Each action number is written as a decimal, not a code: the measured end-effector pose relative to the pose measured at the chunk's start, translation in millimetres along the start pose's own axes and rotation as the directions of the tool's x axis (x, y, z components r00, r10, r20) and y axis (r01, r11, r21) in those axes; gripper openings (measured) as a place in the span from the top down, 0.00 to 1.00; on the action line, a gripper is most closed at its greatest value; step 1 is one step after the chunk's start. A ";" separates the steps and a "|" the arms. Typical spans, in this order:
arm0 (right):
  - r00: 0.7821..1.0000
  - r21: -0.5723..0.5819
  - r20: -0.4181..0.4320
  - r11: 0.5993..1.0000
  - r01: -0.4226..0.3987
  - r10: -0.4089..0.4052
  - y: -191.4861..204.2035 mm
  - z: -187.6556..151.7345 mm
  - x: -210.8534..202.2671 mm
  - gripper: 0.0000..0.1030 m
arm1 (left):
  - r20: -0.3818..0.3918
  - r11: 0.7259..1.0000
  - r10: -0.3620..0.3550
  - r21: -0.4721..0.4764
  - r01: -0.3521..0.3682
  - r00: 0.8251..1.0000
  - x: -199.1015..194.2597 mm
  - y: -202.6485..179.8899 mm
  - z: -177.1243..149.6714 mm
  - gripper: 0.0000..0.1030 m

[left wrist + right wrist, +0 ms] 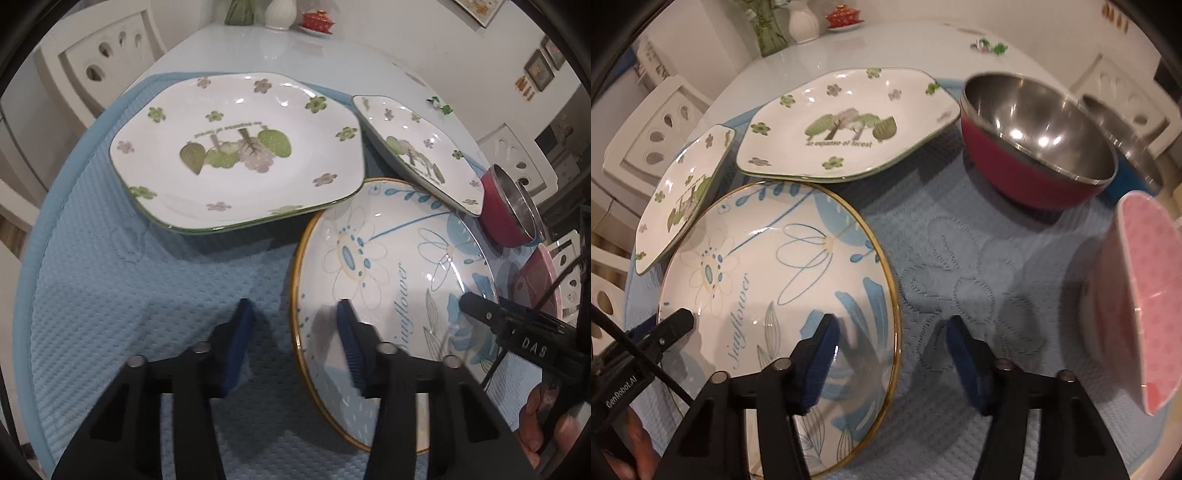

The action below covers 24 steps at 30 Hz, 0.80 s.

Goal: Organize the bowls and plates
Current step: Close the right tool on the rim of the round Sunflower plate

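the sunflower plate (pixel 391 280) sits on the blue mat (pixel 110 295) on the counter (pixel 258 48), its far edge tucked under the two green flower plates. in the left view the big flower plate (pixel 236 155) overlaps its rim, and the small flower plate (pixel 417 147) leans tilted across the top. the red steel bowl (pixel 1034 147) is empty; the pink bowl (pixel 1141 295) is cut off at the frame edge and looks empty too. another steel bowl behind the red one is too blurry to read.

left hand-held gripper (pixel 295 347) straddles the sunflower plate's near rim, fingers apart, can't tell if the pads touch it. right hand-held gripper (pixel 892 358) does the same on the other side, jaws apart, not clamped.
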State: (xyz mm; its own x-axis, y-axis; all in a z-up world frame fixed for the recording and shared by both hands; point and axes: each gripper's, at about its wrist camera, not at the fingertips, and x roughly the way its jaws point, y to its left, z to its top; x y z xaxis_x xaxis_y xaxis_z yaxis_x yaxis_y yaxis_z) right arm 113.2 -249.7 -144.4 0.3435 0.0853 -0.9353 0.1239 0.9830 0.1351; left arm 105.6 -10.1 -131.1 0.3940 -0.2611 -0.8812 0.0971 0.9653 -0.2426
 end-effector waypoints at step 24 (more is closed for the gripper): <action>0.998 -0.031 0.001 0.998 -0.059 0.059 15.6 -30.4 -29.8 0.65 | -0.039 0.999 -0.041 0.022 0.042 0.998 -24.6 -11.3 -28.7 0.73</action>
State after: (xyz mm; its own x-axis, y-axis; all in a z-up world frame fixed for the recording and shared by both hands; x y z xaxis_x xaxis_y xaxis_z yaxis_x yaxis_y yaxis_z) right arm 76.6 -231.9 -124.4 0.3515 0.1428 -0.9252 0.0747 0.9809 0.1798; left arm 68.6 -14.9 -118.3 0.3534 -0.3008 -0.8858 0.1339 0.9534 -0.2704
